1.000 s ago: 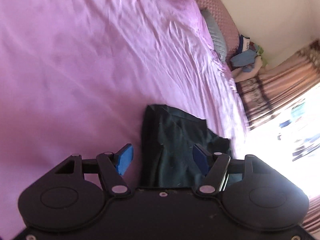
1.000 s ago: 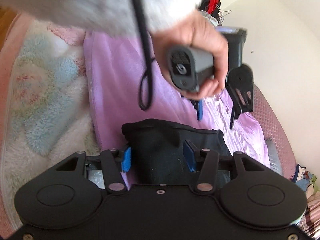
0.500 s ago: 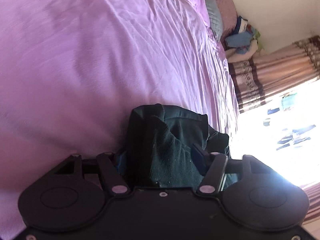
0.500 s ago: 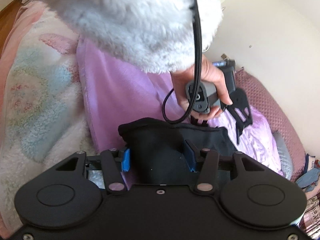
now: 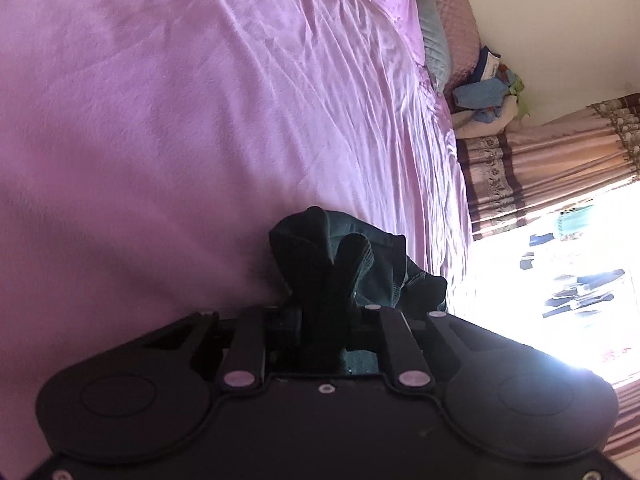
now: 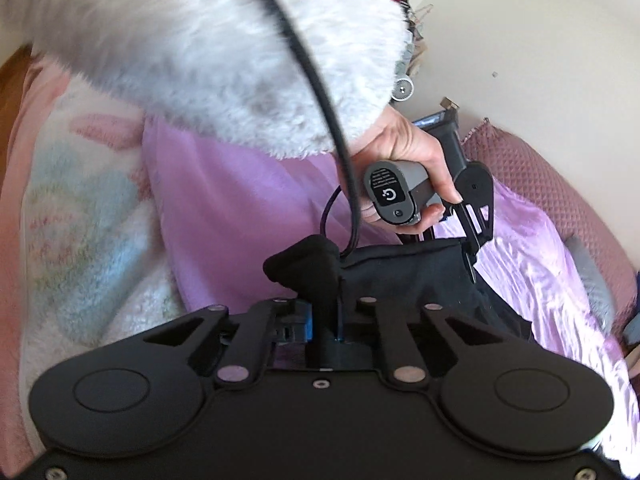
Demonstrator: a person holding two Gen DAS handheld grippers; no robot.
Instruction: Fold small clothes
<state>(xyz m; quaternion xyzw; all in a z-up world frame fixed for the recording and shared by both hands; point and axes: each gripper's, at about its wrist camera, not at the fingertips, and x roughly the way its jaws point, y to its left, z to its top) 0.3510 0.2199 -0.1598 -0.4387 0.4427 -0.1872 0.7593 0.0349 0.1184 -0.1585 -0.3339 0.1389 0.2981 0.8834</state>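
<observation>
A small dark garment (image 5: 360,256) lies bunched on the purple bed sheet (image 5: 200,120). In the left wrist view my left gripper (image 5: 326,312) has its jaws closing, and a raised fold of the cloth is pinched between them. In the right wrist view my right gripper (image 6: 326,312) is closed tight on another corner of the garment (image 6: 408,276), which puckers up above the blue pads (image 6: 306,322). The cloth stretches from there to the left gripper (image 6: 476,216), held by a hand (image 6: 412,152) at the garment's far edge.
A fluffy white sleeve (image 6: 200,60) and a black cable (image 6: 320,92) hang over the right gripper. A pastel fleece blanket (image 6: 80,220) covers the bed's left side. A pillow (image 5: 434,48), a heap of clothes (image 5: 488,96) and a striped curtain (image 5: 540,168) lie beyond.
Both grippers went from open around the garment's edge to clamped on it. The left one moved in over the cloth, which now stands bunched up. The right wrist rolled a little.
</observation>
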